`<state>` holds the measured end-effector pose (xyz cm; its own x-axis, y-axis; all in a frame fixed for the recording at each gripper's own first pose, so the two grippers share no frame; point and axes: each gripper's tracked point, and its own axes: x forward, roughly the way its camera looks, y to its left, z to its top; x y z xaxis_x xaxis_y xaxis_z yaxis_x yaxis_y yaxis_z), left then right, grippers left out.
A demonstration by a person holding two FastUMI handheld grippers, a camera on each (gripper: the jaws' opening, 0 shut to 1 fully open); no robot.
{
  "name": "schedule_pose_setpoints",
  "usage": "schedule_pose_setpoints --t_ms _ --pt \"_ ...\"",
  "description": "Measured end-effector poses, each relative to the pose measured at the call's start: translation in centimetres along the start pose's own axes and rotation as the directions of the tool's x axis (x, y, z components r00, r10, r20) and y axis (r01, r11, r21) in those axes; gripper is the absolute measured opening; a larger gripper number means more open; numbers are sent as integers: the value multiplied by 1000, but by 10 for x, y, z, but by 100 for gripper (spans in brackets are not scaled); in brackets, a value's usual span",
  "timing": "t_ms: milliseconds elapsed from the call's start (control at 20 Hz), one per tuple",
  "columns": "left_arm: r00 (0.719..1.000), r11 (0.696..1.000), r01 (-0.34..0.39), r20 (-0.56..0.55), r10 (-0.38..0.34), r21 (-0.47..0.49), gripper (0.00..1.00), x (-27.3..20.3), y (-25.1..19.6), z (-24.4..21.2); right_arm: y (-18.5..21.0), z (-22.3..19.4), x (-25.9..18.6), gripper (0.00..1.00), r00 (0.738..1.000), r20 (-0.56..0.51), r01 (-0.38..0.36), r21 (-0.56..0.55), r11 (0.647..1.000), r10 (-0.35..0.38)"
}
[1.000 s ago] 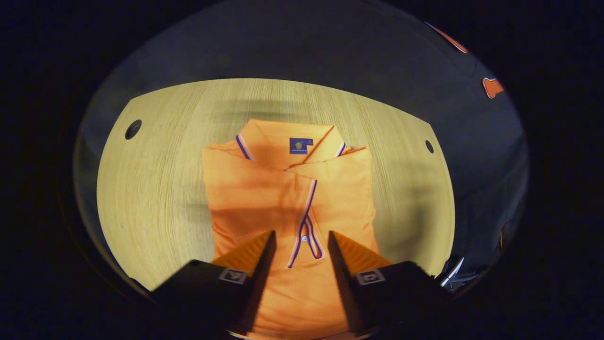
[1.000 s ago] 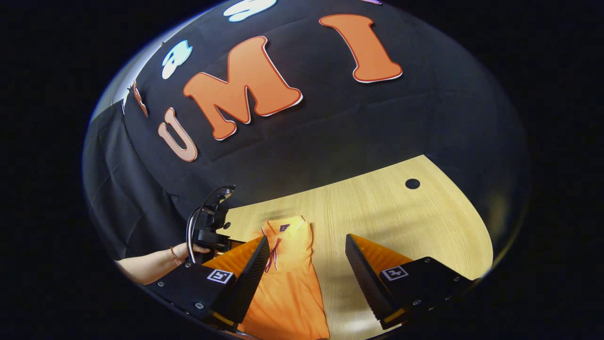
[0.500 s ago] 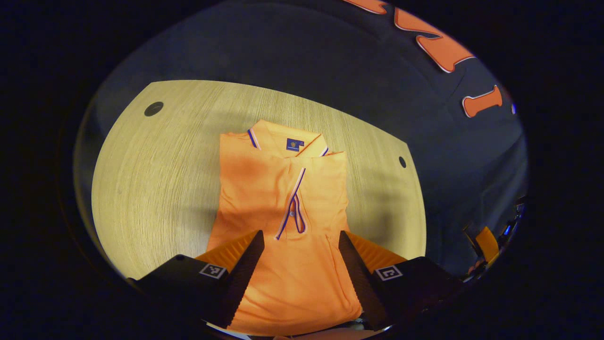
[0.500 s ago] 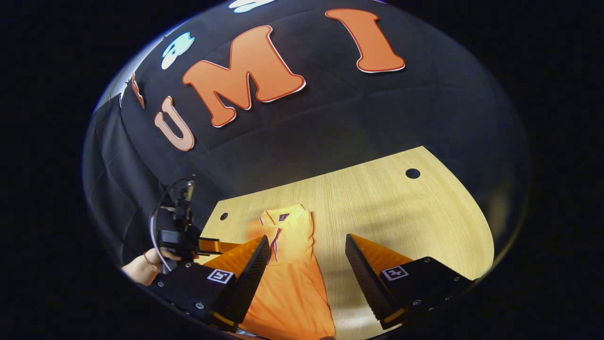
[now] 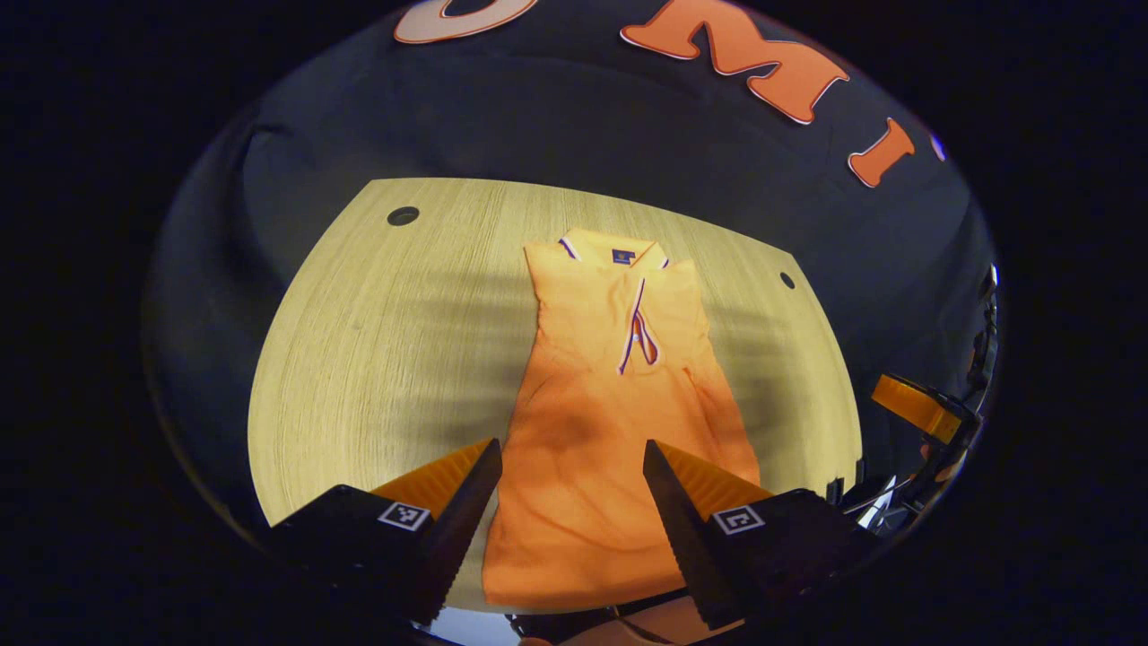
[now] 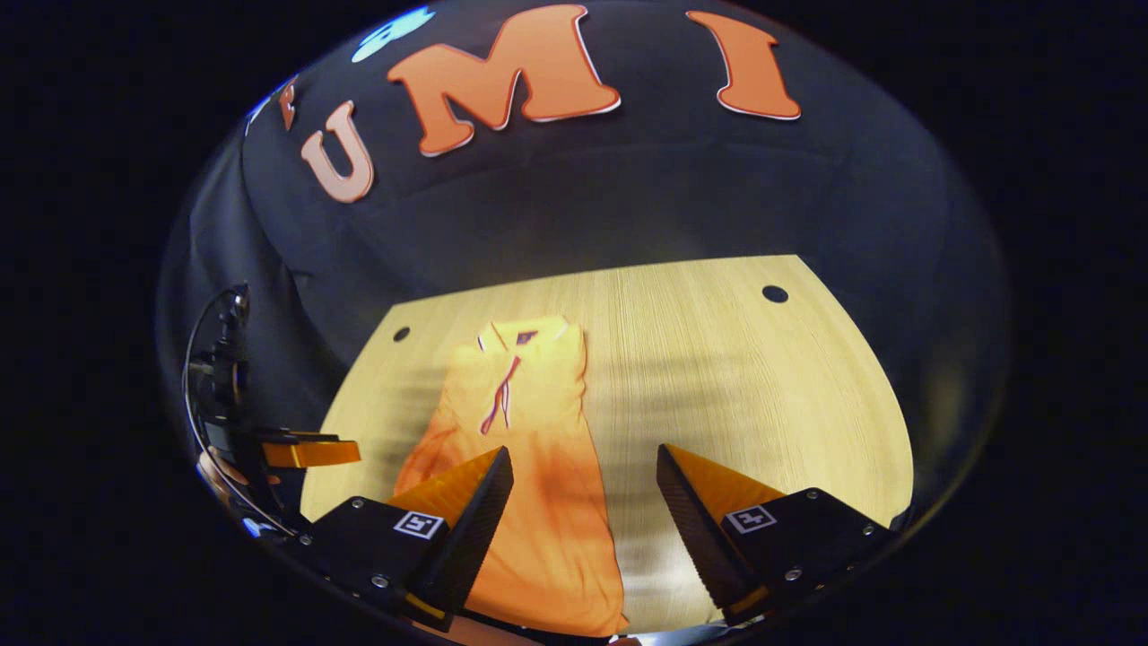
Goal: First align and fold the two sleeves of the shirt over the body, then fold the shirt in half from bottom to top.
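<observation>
While both grippers hang above the near edge of the light wood-grain tabletop [image 5: 377, 341], nothing sits between either pair of jaws and the cloth. Table carries small round dark holes: one far left [image 5: 403, 215] and one far right [image 5: 787, 280] in the left gripper view, two likewise [image 6: 774, 293] in the right gripper view. Black booth cloth [image 6: 583, 206] rises behind the far table edge.

Orange polo shirt with purple-and-white trimmed collar and placket [image 5: 619, 395] lies flat, sleeves already folded in over the body so the outline is a long narrow strip. Long axis runs away from the jaws: hem nearest, collar at the far end, placket facing up.

Left gripper [image 5: 569, 489]: jaws wide apart, gripping nothing, straddling the lower shirt body in frame, hem just below them. Right gripper [image 6: 583, 493]: jaws wide, holding nothing; shirt [image 6: 529, 467] runs up through the left half of the gap, bare table in the right half.

The other gripper shows at the right edge of the left gripper view and at the left edge of the right gripper view.
</observation>
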<state>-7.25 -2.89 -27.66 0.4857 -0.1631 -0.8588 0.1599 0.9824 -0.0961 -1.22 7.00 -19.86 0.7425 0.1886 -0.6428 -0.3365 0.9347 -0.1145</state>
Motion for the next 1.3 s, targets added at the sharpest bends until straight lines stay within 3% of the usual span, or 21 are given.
schedule_pose_setpoints --t_ms 250,350,550,800,1150,1300 --pt "991 997 -78 -111 79 11 98 -7 34 -94 -1 -105 -3 98 977 -203 60 -46 997 -68" --pt "983 991 -119 -133 126 56 99 -11 45 -121 -6 -153 -12 98 950 -298 79 -69 995 -96" --pt "971 989 -108 -204 128 105 99 -19 37 -174 -1 -220 -26 99 890 -441 85 -93 992 -118" --pt "949 988 -137 -275 153 76 99 0 38 -211 4 -259 -22 99 839 -527 100 -94 991 -135" --pt "931 976 -188 -295 213 110 99 23 44 -231 3 -283 -4 99 801 -573 121 -125 985 -172" --pt "918 969 -217 -312 244 117 99 30 50 -234 5 -283 0 99 799 -573 121 -144 982 -182"
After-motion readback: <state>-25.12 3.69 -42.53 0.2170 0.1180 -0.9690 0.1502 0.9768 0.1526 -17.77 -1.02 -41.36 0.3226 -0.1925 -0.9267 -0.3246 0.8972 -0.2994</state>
